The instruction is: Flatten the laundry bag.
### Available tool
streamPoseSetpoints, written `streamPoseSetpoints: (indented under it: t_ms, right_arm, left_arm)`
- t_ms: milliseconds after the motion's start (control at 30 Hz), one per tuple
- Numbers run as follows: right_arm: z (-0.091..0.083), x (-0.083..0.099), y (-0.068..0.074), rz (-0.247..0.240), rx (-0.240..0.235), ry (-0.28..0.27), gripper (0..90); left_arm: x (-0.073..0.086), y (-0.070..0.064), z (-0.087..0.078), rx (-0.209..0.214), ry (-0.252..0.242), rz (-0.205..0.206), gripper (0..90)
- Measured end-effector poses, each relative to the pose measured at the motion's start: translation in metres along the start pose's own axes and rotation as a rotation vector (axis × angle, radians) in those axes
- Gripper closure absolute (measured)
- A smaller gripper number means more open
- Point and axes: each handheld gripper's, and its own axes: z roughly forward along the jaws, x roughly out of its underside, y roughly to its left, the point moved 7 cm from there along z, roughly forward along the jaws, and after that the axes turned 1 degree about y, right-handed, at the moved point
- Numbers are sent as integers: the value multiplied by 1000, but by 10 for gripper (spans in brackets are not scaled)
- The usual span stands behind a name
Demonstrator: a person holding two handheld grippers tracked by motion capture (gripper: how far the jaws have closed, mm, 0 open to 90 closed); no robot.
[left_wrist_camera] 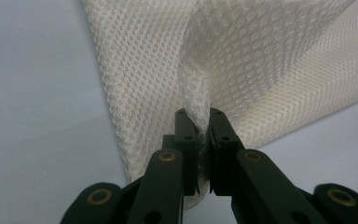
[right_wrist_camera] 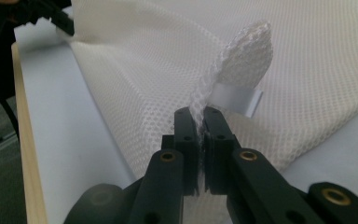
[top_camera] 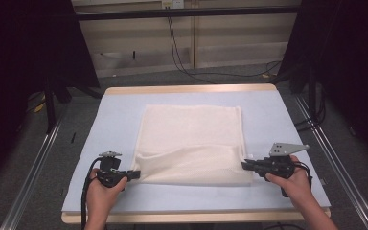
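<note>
One mesh cloth [top_camera: 191,141], white, honeycomb weave, spread mid-table on pale blue mat [top_camera: 115,120]; near edge lifted, underside hidden. One white tag [right_wrist_camera: 235,99] at right corner. Two grippers: left gripper [left_wrist_camera: 198,122] pinching near-left corner, right gripper [right_wrist_camera: 199,120] pinching near-right corner.

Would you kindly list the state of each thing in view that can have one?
Mesh cloth: spread on the table, near edge lifted and partly folded over.
Left gripper: shut on the cloth's near left corner.
Right gripper: shut on the cloth's near right corner.
White tag: sticking out by the right corner.
</note>
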Motion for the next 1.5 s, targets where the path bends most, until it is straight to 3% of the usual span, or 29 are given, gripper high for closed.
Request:
streamPoseSetpoints:
  t_ms: [133,367,433,500,733,867,1067,1200,1233,1333,1500]
  right_arm:
    - [1,8,2,5,-10,13,864]
    - [4,11,2,-16,-6,40,865]
    - [5,11,1,-16,-10,39,865]
    - [5,11,1,-15,-7,41,864]
    - [5,11,0,-13,-9,41,864]
    - [5,11,-1,-8,-11,40,864]
    - [6,10,-1,-10,-11,41,864]
    - [5,10,-1,-6,-11,38,862]
    - [5,10,-1,-6,-11,36,861]
    - [5,10,-3,13,1,24,853]
    - [2,6,-6,31,28,7,822]
  left_arm:
    - [-11,2,-8,-25,-61,-16,784]
    - [-32,7,-10,-39,-141,-18,531]
    - [-40,6,-9,-49,-161,14,441]
    - [-47,7,-8,-88,-164,43,344]
    - [-72,1,-2,-108,-159,99,268]
    - [-77,-5,8,-82,-139,121,267]
    - [-79,-11,27,5,-108,143,288]
    - [-71,-19,30,53,-37,164,517]
    - [-69,-20,28,62,-21,174,625]
    - [-64,-23,21,87,-10,179,815]
    - [-52,-28,11,129,-30,194,860]
